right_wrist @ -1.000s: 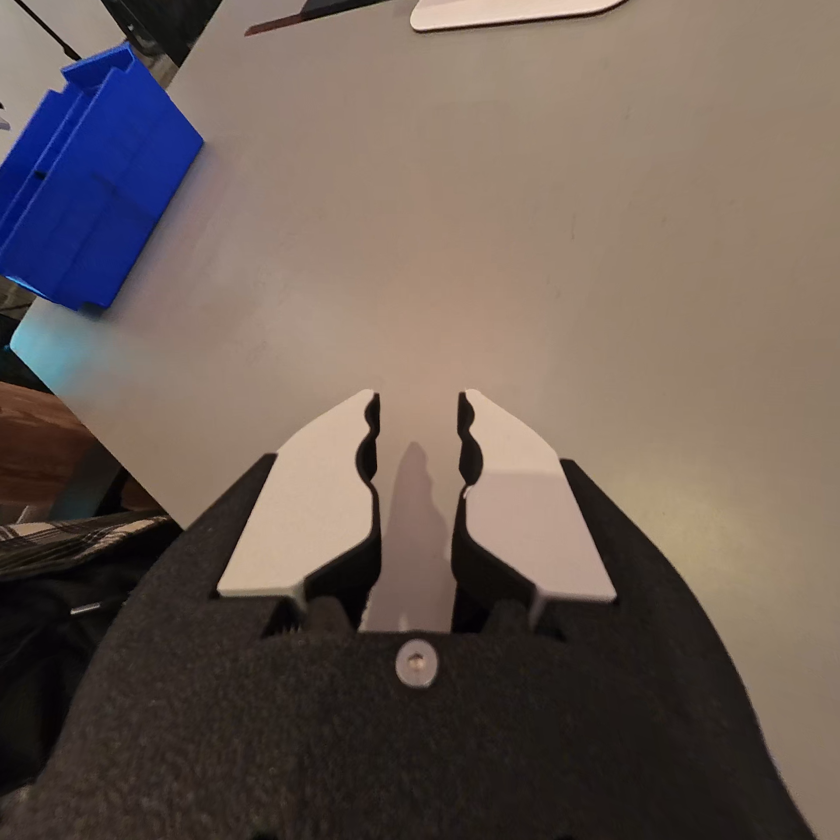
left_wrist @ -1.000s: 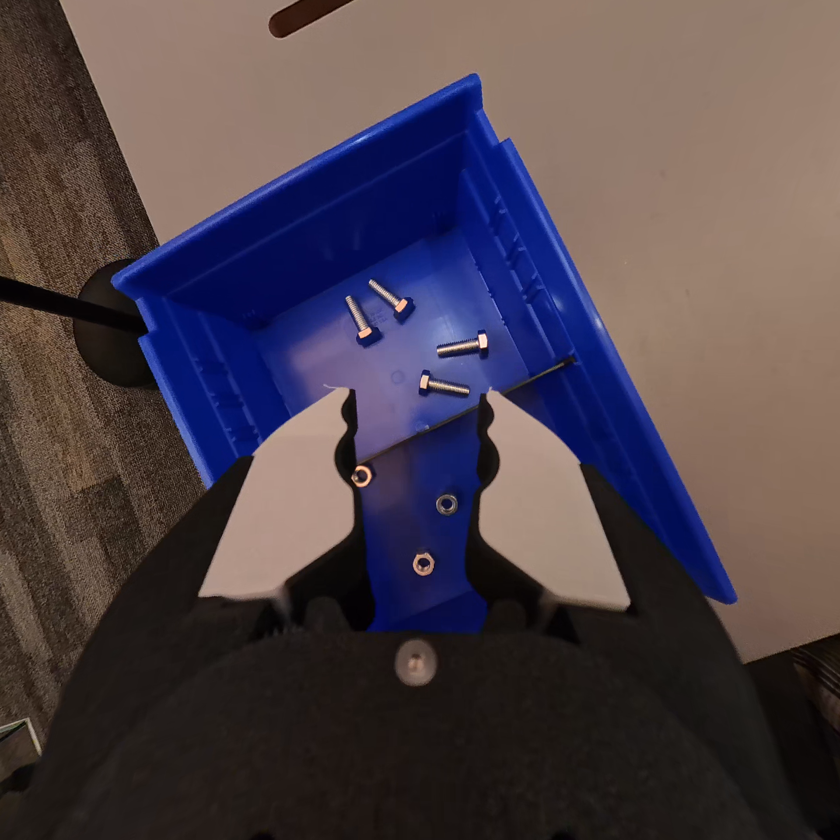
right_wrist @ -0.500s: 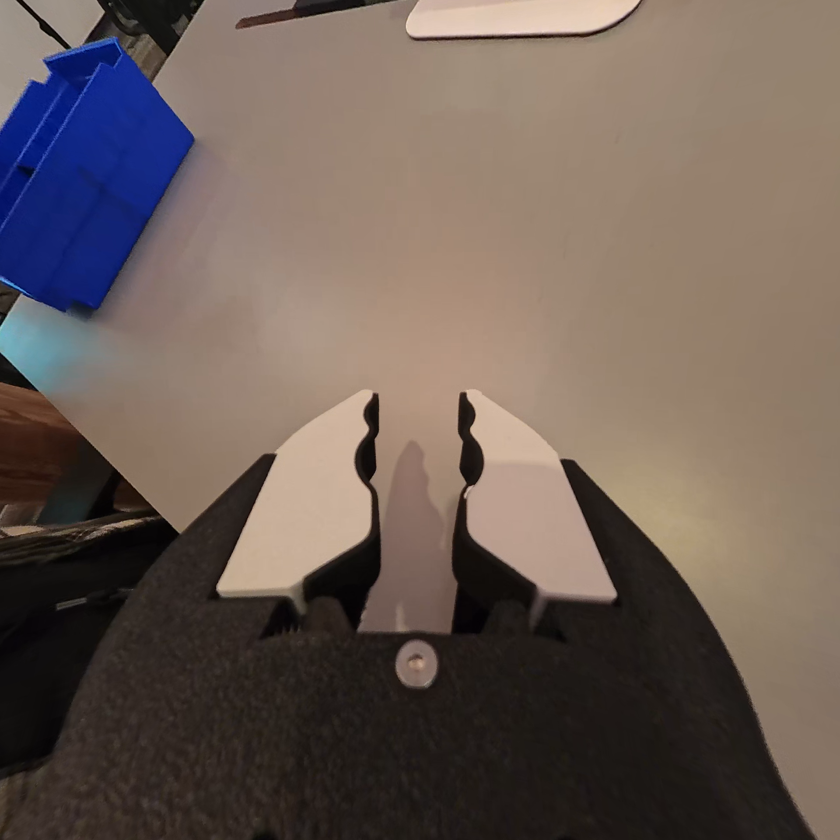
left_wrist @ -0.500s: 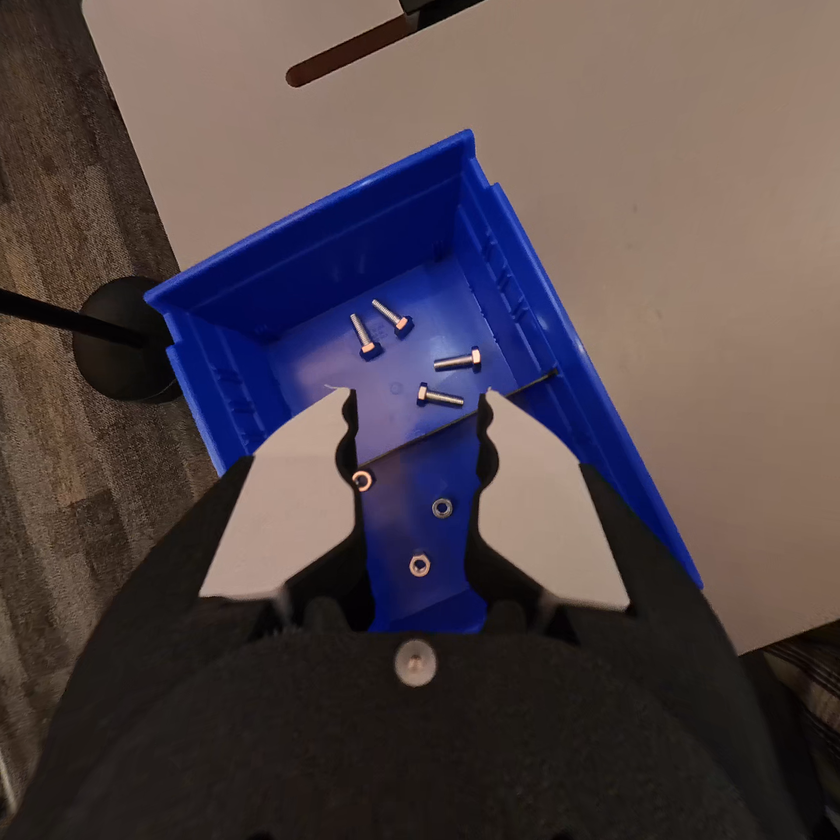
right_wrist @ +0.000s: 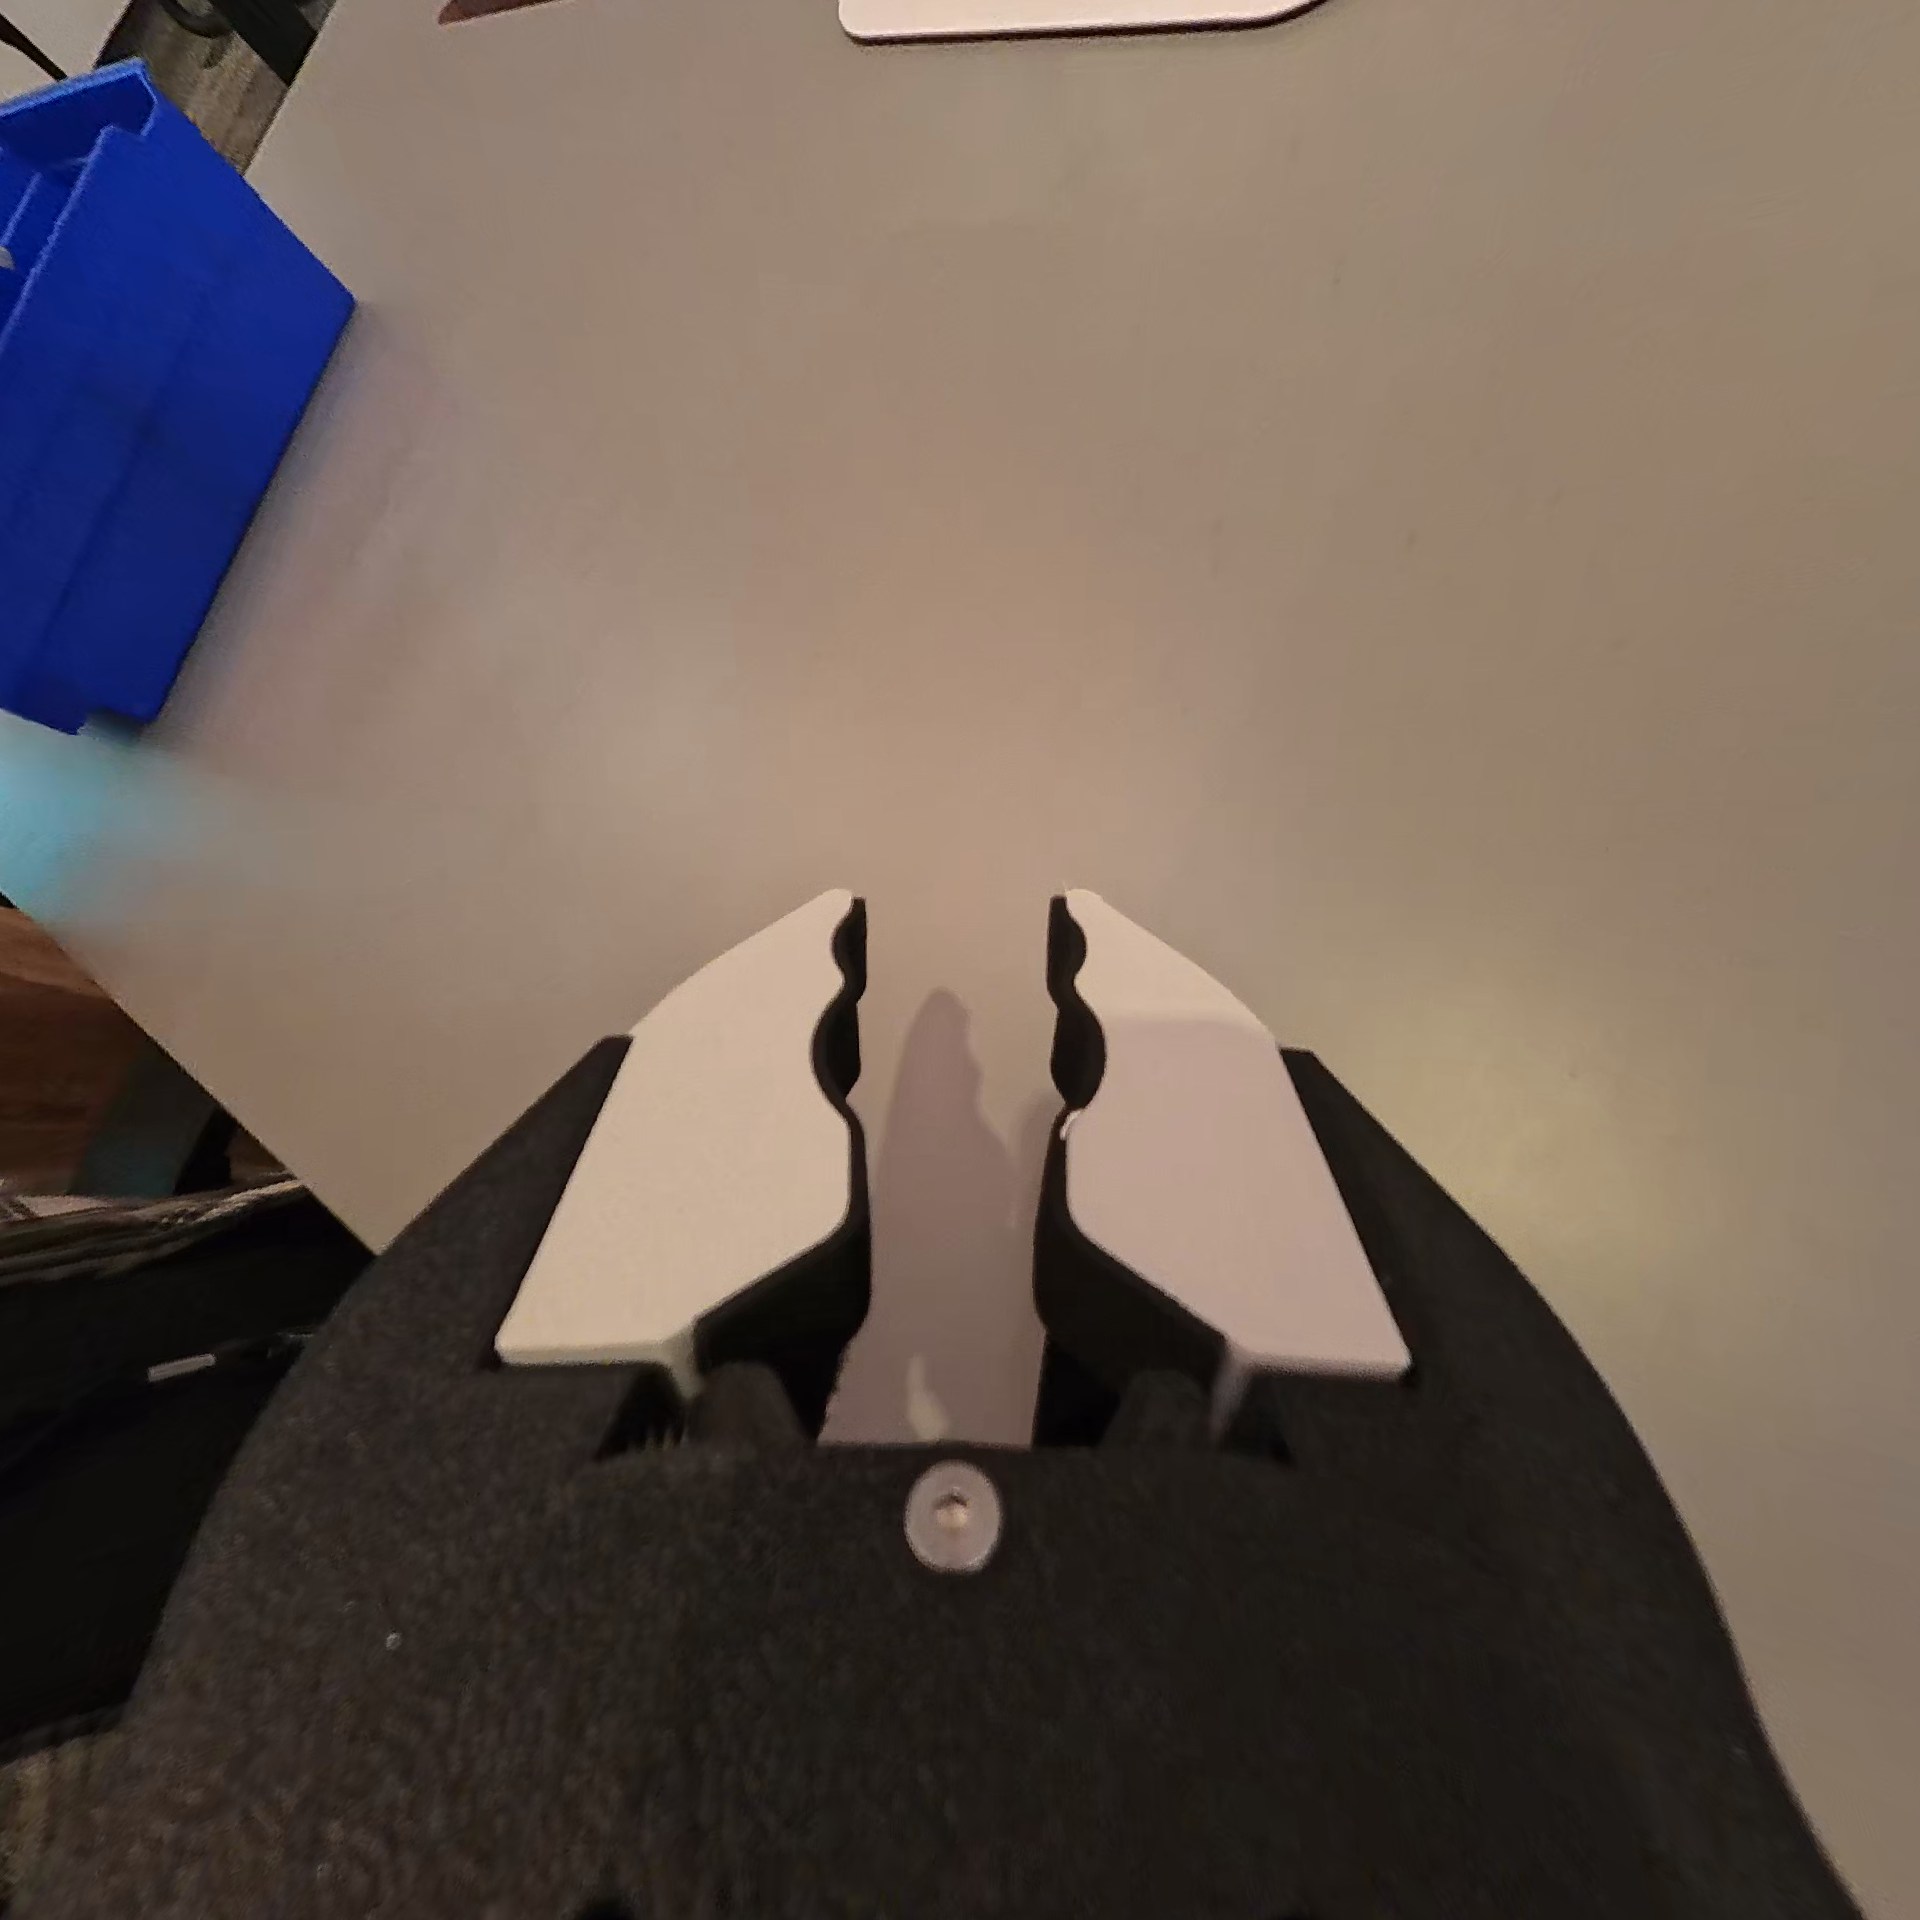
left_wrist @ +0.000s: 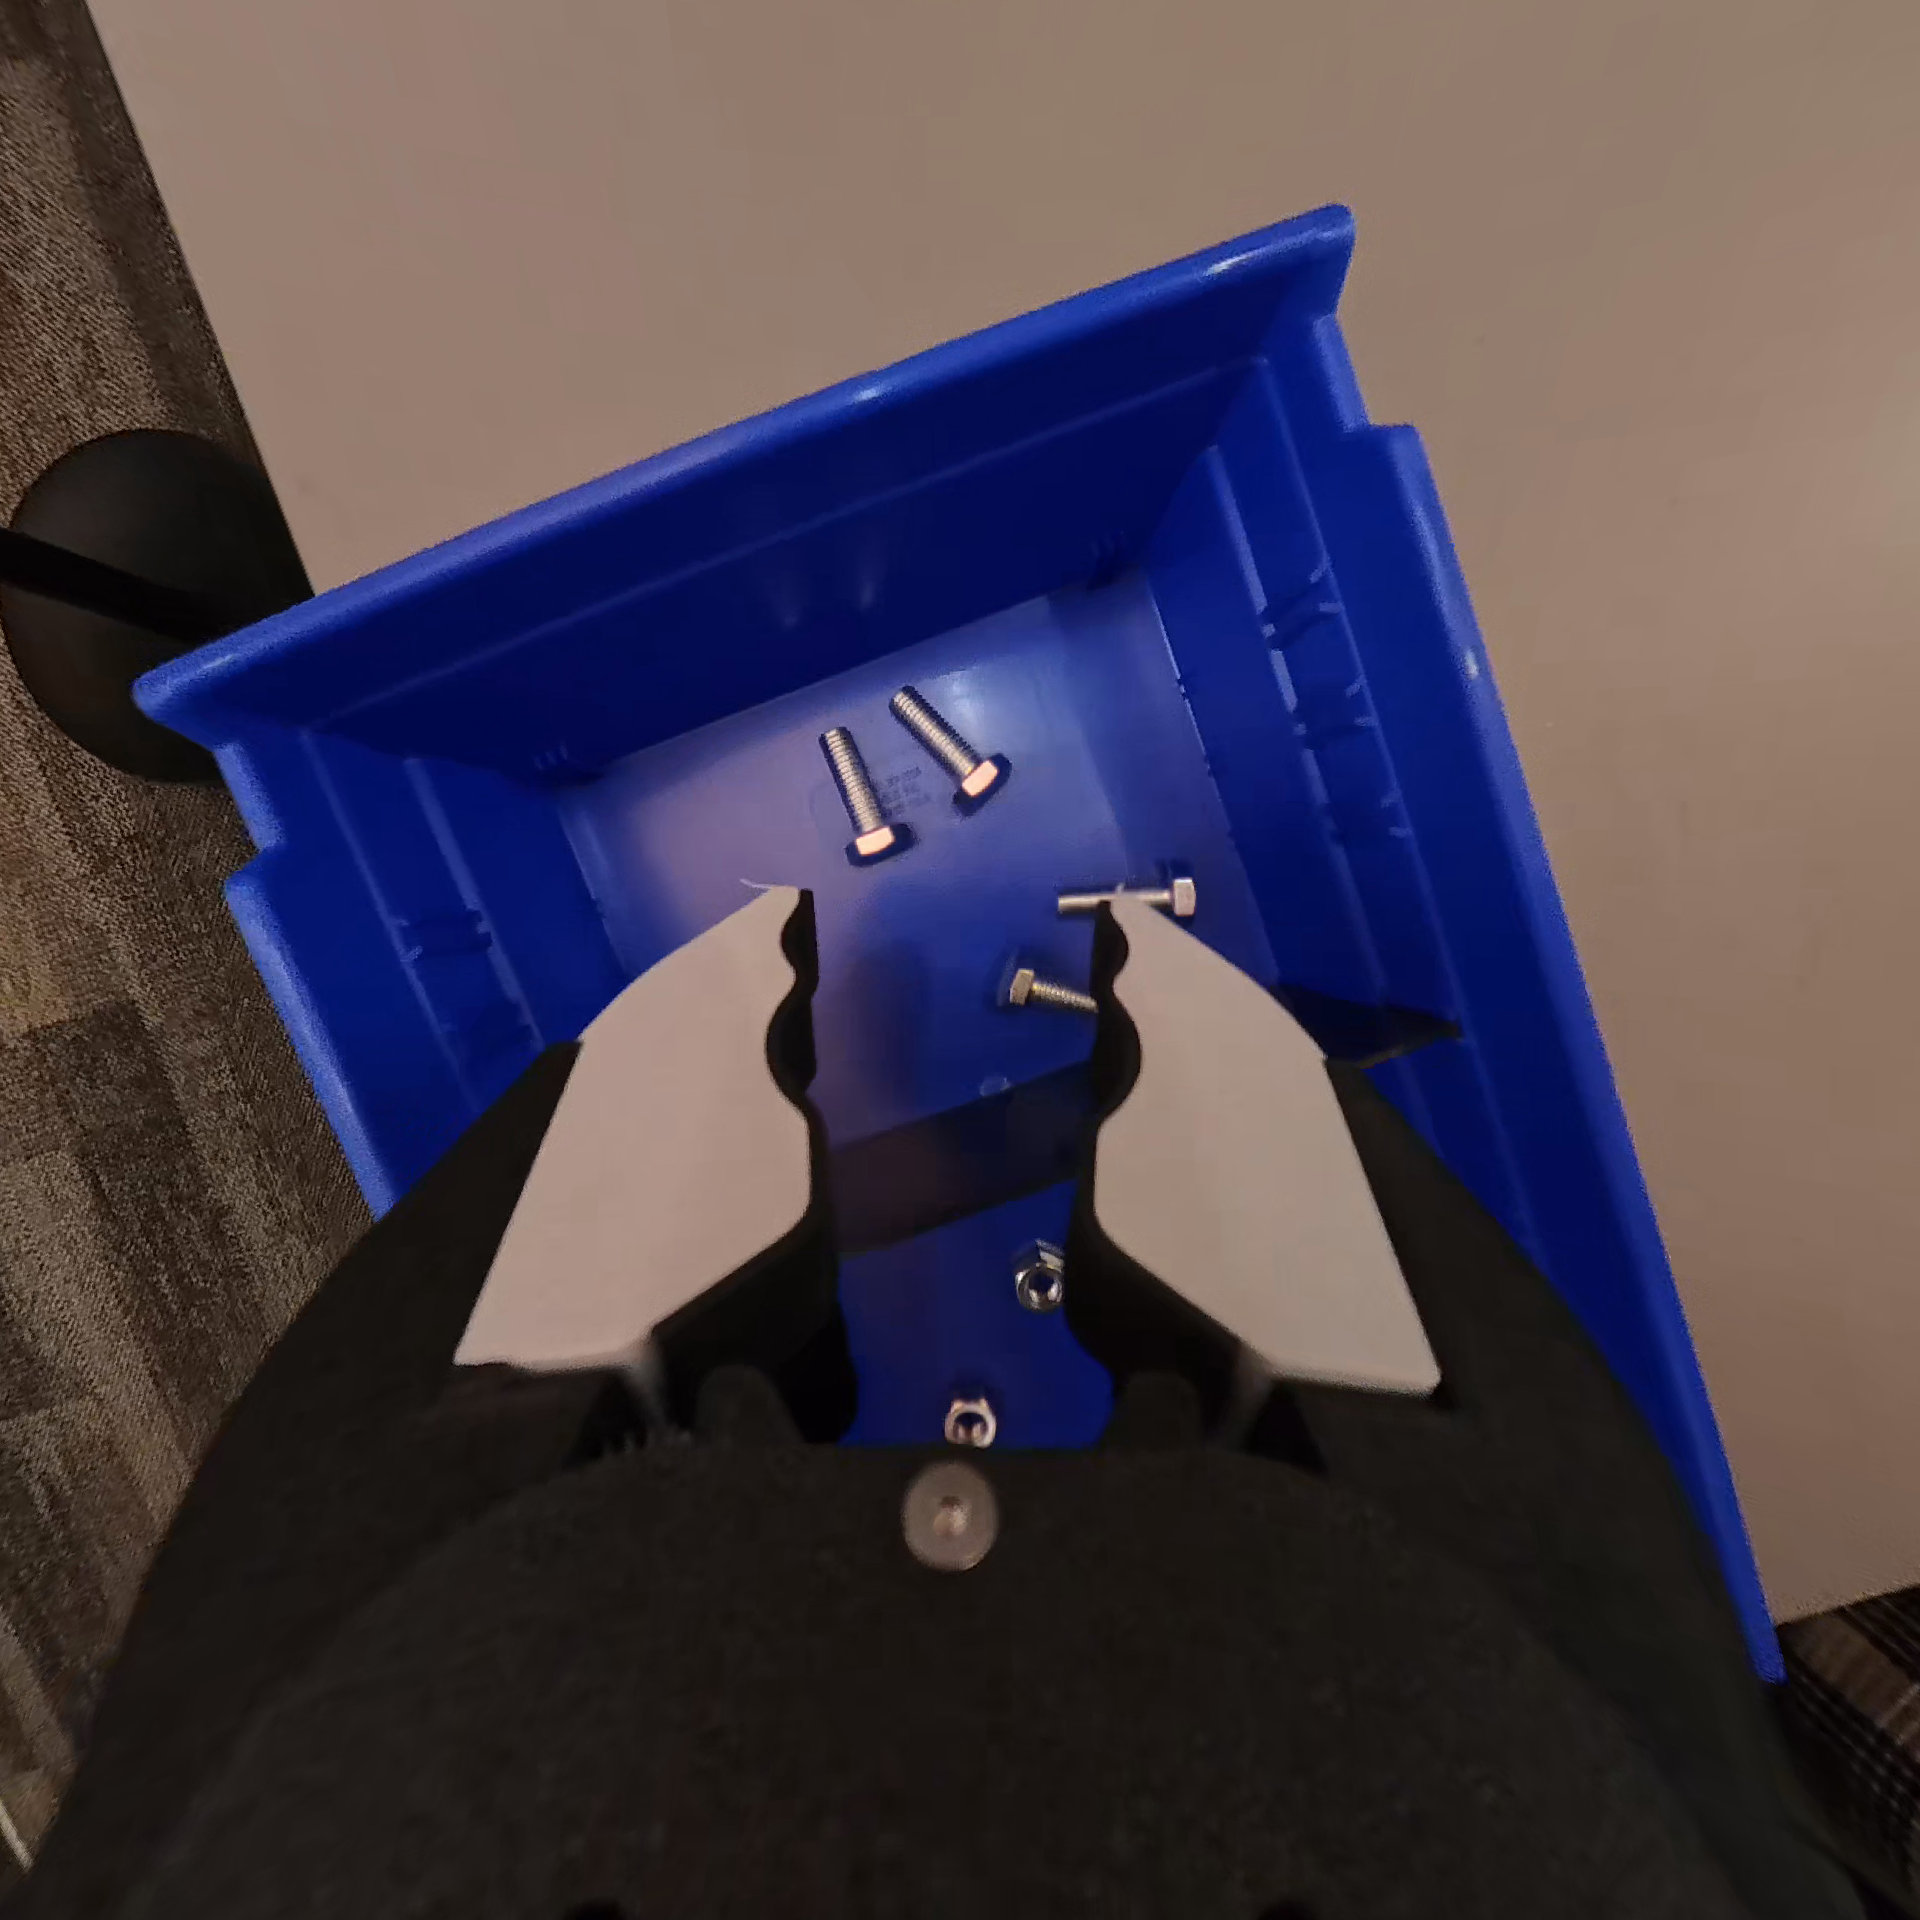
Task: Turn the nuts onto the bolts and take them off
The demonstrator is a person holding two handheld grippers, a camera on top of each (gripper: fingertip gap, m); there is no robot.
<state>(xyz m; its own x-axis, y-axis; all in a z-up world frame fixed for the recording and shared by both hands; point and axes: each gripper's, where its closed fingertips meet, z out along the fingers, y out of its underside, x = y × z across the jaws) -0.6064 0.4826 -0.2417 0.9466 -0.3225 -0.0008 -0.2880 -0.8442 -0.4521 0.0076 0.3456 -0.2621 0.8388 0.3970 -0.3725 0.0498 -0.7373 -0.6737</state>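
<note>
A blue plastic bin (left_wrist: pixel 727 582) stands at the table's edge. Its far compartment holds several silver hex bolts, among them a bolt (left_wrist: pixel 860 784) and another bolt (left_wrist: pixel 1044 992) by my right finger. A dark divider (left_wrist: pixel 956 1153) crosses the bin. Two nuts (left_wrist: pixel 1039 1286) show in the near compartment. My left gripper (left_wrist: pixel 951 899) is open and empty, low over the bin with its tips above the bolt compartment. My right gripper (right_wrist: pixel 956 904) is open and empty above the bare table. The bin also shows in the right wrist view (right_wrist: pixel 145 416) at the far left.
The grey table (right_wrist: pixel 1143 468) spreads out ahead of the right gripper. A white flat pad (right_wrist: pixel 1070 16) lies at its far edge. Carpet (left_wrist: pixel 94 1039) and a black round base (left_wrist: pixel 125 603) lie left of the bin, below the table edge. About 65 cm separates my left fingertips from my right.
My left gripper has dropped lower and forward into the bin; the bolts look bigger and one nut is now hidden behind the left finger. The right gripper shifted slightly left, towards the bin.
</note>
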